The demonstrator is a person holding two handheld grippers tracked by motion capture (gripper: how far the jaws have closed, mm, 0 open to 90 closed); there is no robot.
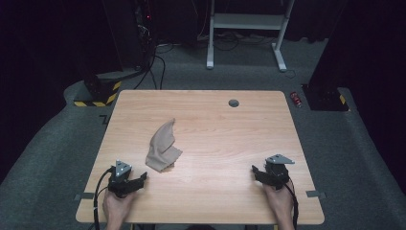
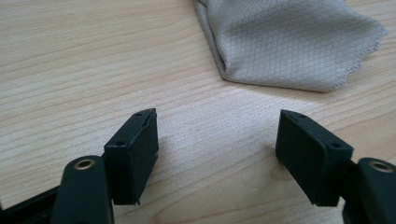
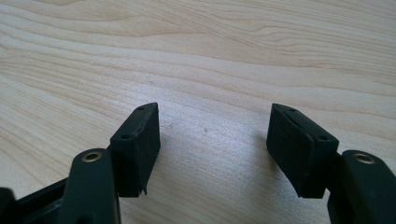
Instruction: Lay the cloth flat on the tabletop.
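Crumpled beige woven cloth point(image 1: 163, 146) on wood-grain table point(image 1: 225, 139), left claw point(image 2: 217, 140) spread, right claw point(image 3: 215, 135) spread

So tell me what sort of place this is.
Probably a lab or recording workspace, not a home: a bare wooden table on grey carpet, dark surroundings, cables running to equipment behind, hazard-striped bases on the floor, and a white desk frame.

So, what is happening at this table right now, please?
A person sits at a wooden table with a two-jaw gripper in each hand. A crumpled beige cloth lies left of the middle, untouched. The left gripper rests near the front edge, close to the cloth, jaws open and empty. The right gripper rests on the other side, also open, over bare wood. Nothing is held yet.
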